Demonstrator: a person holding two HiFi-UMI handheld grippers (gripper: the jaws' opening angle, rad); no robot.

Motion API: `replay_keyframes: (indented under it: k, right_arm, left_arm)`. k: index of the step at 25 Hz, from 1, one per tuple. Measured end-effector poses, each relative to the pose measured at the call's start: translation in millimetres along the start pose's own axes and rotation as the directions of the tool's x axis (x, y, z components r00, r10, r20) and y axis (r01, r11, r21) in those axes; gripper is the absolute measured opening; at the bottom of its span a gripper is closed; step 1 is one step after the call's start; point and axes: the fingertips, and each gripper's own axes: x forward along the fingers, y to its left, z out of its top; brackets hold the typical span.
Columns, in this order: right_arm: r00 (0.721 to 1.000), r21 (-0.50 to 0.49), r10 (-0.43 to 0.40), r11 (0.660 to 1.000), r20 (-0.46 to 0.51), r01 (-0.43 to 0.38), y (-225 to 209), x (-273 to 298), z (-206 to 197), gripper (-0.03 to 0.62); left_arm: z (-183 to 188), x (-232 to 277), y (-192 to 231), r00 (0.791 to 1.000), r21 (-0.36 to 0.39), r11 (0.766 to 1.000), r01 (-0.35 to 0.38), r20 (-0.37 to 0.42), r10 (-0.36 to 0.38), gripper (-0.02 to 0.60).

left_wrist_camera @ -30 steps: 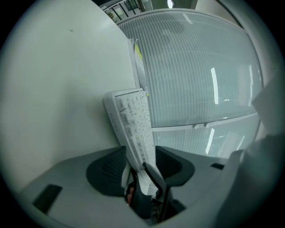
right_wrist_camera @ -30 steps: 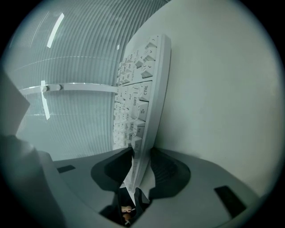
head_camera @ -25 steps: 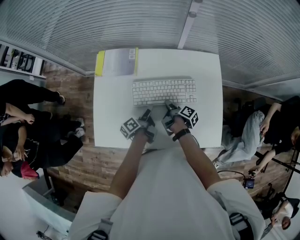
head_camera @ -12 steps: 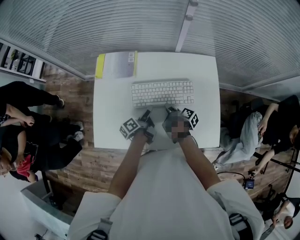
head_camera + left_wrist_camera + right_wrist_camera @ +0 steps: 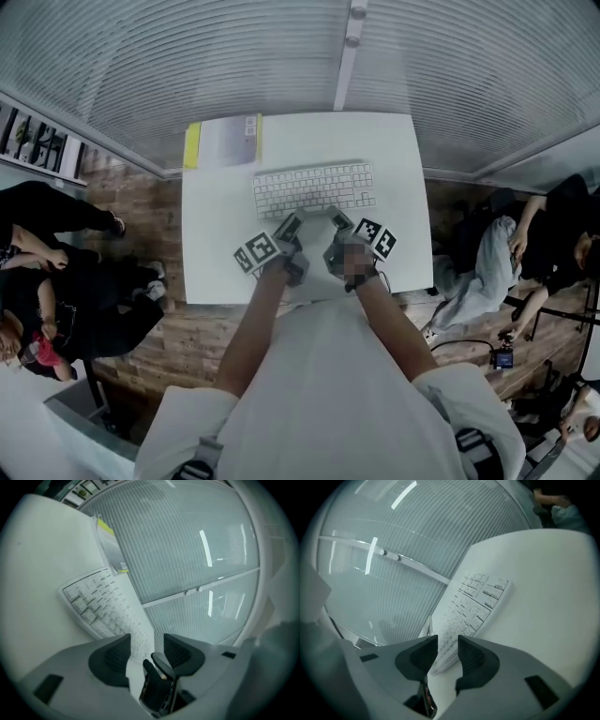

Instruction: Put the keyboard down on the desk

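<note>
A white keyboard (image 5: 314,189) lies flat on the white desk (image 5: 214,258), a little behind the middle. Both grippers point at its front edge. My left gripper (image 5: 292,221) stands at the left part of that edge. In the left gripper view the keyboard (image 5: 101,606) runs in between the spread jaws of this gripper (image 5: 146,644), with a gap beside the keys. My right gripper (image 5: 336,217) is at the middle of the edge. In the right gripper view the keyboard's (image 5: 476,604) near edge fills the narrow gap of that gripper (image 5: 447,645).
A grey pad with a yellow edge (image 5: 223,141) lies at the desk's back left corner. Ribbed window blinds (image 5: 281,56) rise behind the desk. People sit on the wooden floor at the left (image 5: 56,281) and the right (image 5: 534,234).
The head view has shifted a little. The keyboard stays where it was on the desk, and both grippers stay at its front edge.
</note>
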Motion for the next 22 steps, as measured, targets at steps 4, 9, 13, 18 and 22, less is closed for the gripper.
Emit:
replay_keyframes:
  k: [4, 9, 13, 18, 22]
  right_arm:
    - [0.998, -0.058, 0.041, 0.998, 0.044, -0.038, 13.6, -12.6, 10.2, 0.134]
    - [0.994, -0.190, 0.034, 0.982, 0.100, -0.014, 22.8, -35.7, 26.2, 0.135]
    - [0.985, -0.509, -0.007, 0.855, 0.174, 0.096, 41.8, -56.0, 43.1, 0.135]
    - [0.966, -0.716, -0.004, 0.671, 0.259, 0.194, 67.6, -74.6, 55.3, 0.135]
    - [0.945, -0.780, 0.019, 0.570, 0.325, 0.257, 82.9, -87.8, 65.2, 0.134]
  left_arm:
    - [3.9, 1.9, -19.3, 1.000, 0.120, 0.993, 0.017, -0.025, -0.014, 0.204]
    - [5.2, -3.9, -36.3, 0.999, 0.247, 0.969, 0.010, -0.034, -0.001, 0.204]
    - [8.3, -11.8, -45.5, 0.998, 0.382, 0.924, -0.024, -0.042, 0.043, 0.204]
    - [26.3, -25.0, -53.1, 0.987, 0.603, 0.782, -0.156, 0.058, 0.152, 0.204]
    - [31.4, -29.2, -63.9, 0.975, 0.748, 0.630, -0.208, 0.104, 0.199, 0.202]
